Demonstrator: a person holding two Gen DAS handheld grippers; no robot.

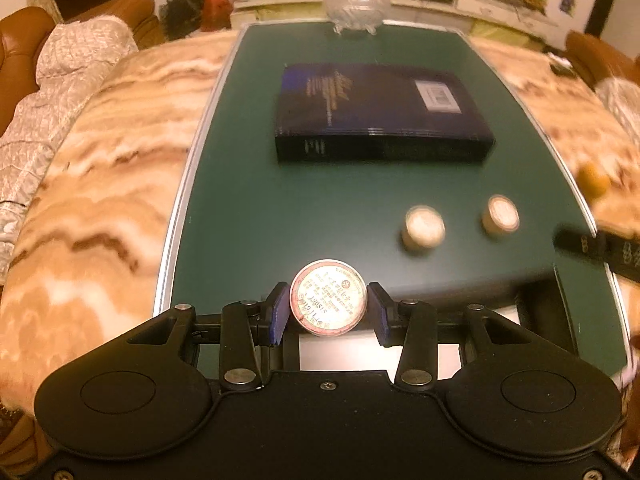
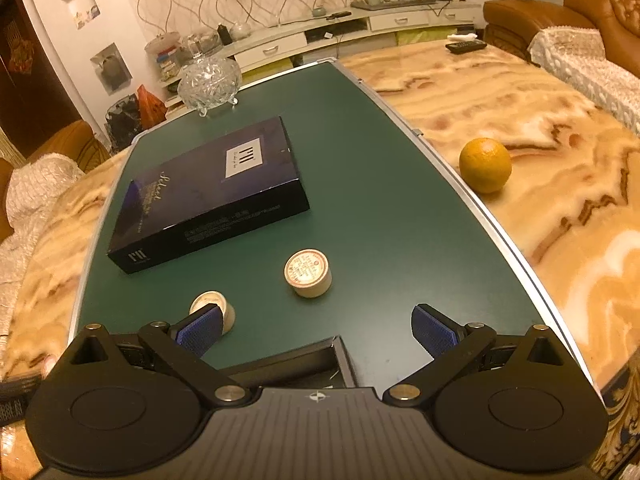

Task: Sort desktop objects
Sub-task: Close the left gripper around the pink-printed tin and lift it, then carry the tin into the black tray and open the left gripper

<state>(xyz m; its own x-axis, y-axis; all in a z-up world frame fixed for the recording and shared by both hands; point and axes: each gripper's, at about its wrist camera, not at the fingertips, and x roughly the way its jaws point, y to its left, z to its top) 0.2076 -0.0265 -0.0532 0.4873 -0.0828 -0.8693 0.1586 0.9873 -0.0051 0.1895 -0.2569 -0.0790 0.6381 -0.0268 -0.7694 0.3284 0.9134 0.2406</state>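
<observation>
My left gripper (image 1: pixel 328 307) is shut on a small round tin (image 1: pixel 328 298) with a printed white label, held above a dark open box (image 1: pixel 536 312) with a white inside at the near edge of the green mat (image 1: pixel 248 216). Two more round tins (image 1: pixel 424 226) (image 1: pixel 500 216) stand on the mat to the right. In the right wrist view the same two tins (image 2: pixel 308 274) (image 2: pixel 208 304) appear, the left one partly behind my blue left finger pad (image 2: pixel 200 326). My right gripper (image 2: pixel 316 326) is open and holds nothing. The box corner (image 2: pixel 320 352) lies just below it.
A dark blue flat box (image 1: pixel 376 116) (image 2: pixel 208 192) lies mid-mat. A cut-glass lidded bowl (image 1: pixel 356 0) (image 2: pixel 208 80) stands at the far edge. An orange (image 2: pixel 485 165) sits on the marble table (image 2: pixel 520 120) right of the mat, with a remote (image 2: pixel 466 46) farther back. Sofas flank the table.
</observation>
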